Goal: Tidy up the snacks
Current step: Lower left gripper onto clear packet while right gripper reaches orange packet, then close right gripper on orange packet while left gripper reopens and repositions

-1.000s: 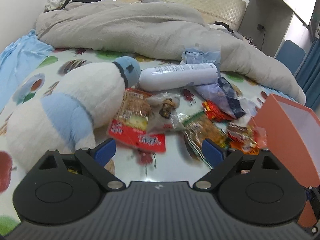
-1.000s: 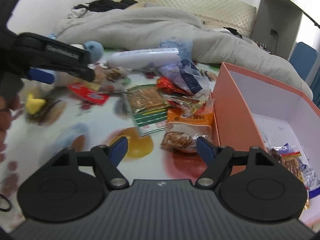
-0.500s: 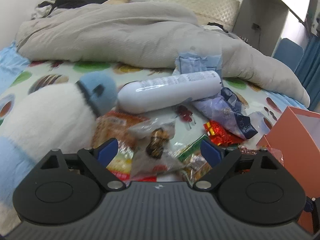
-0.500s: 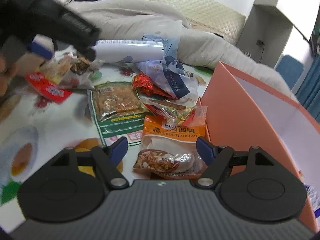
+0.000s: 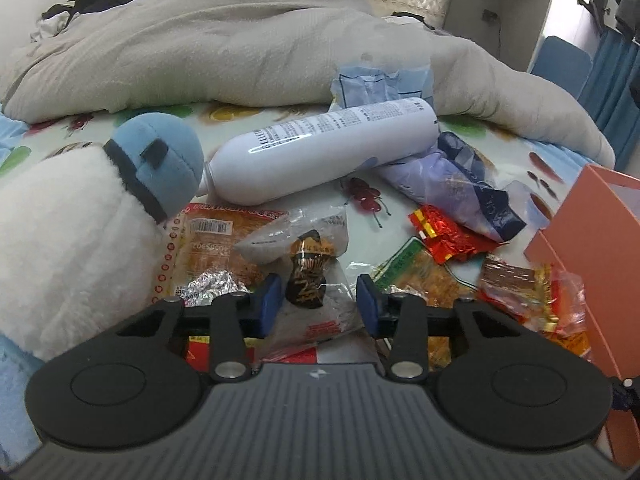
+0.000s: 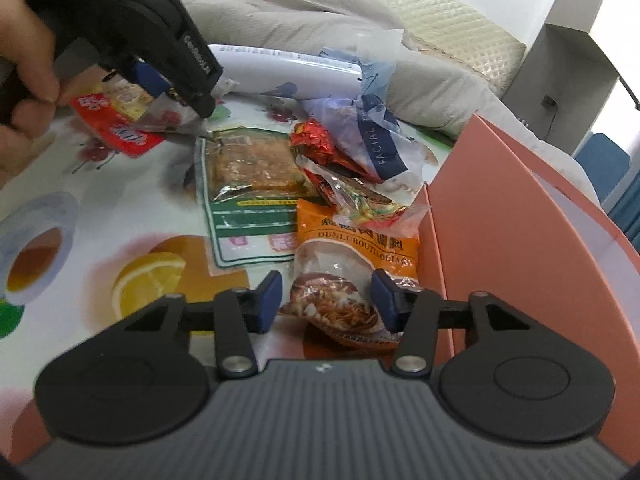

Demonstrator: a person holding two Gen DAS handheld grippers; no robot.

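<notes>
Your left gripper [image 5: 317, 300] has been closing around the clear packet [image 5: 308, 280] on the bed, fingers not yet pressing. Your right gripper [image 6: 326, 302], also closing, straddles the orange packet [image 6: 352, 264] beside the box [image 6: 500, 240]. Pinch each squarely before lifting.

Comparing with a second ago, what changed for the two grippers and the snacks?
Both grippers came down onto the pile and their jaws have just been closing. The left gripper now brackets the clear packet; the right gripper brackets the orange packet. Whether the pads press yet is unclear. The white bottle, plush toy and orange box stayed put.
</notes>
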